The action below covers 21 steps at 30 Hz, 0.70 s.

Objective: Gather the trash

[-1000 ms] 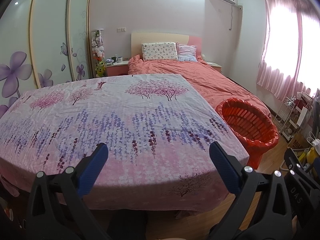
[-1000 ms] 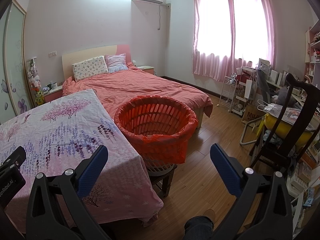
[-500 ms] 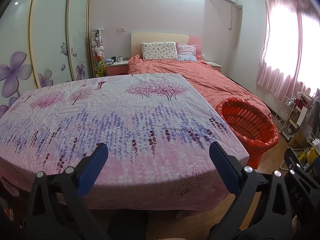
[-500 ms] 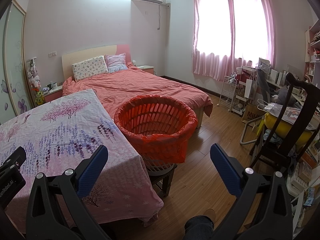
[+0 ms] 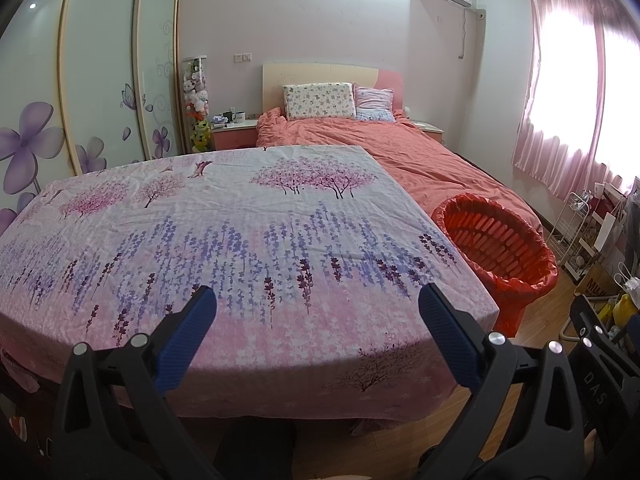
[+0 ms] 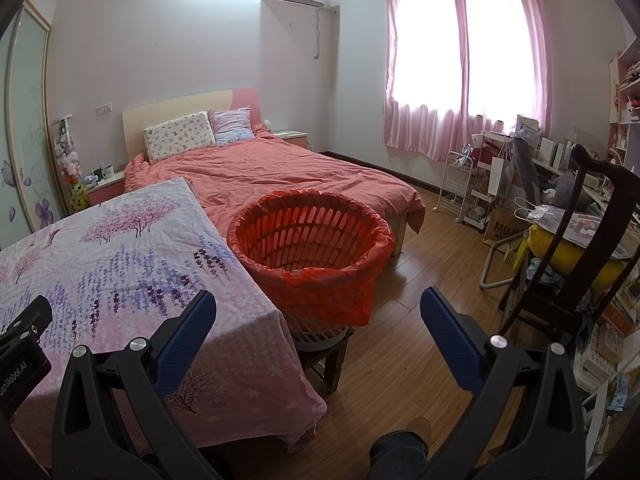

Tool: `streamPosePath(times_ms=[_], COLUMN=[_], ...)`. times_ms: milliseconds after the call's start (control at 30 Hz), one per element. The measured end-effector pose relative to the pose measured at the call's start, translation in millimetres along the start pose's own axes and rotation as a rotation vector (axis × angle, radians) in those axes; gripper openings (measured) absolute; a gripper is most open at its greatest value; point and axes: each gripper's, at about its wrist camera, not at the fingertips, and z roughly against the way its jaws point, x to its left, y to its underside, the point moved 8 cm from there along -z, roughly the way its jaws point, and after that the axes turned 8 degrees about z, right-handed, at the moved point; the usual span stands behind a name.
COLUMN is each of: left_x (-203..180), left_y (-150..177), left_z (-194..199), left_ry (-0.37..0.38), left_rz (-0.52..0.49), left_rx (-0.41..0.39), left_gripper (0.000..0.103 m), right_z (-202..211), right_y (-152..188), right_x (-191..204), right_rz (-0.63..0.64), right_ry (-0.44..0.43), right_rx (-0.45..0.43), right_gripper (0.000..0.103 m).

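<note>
Two grippers up and both spread wide, nothing between the blue pads. Your left gripper (image 5: 318, 306) sits at the bottom of its frame over the floral tablecloth (image 5: 240, 240). Your right gripper (image 6: 318, 308) frames the red-lined basket (image 6: 310, 248), centre of its view, just beside the cloth's right edge. What's inside the basket I can't make out from here. Bed (image 6: 288, 172) lies behind it, upper centre.

A pink and white tablecloth (image 5: 240, 240) printed with purple sprigs and pink trees is seen. A red liner (image 6: 320, 280) is fitted in the white basket (image 6: 316, 334). The bedspread (image 6: 288, 172) is coral, the curtains (image 6: 456, 80) pink, the gripper pads (image 5: 188, 336) blue.
</note>
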Motion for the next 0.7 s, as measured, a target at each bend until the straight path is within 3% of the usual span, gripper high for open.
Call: streamPosePath(times_ms=[700], left_x=[0.4], left_y=[2.6], left_z=[-0.2], left_ry=[-0.002], left_rz=[-0.003], left_rx=[0.001], left_gripper=[0.099], right_z=[0.5], right_y=[0.0], right_x=[-0.4], right_rz=[-0.002], right_ry=[0.0], right_rx=[0.0], right_gripper=[0.101])
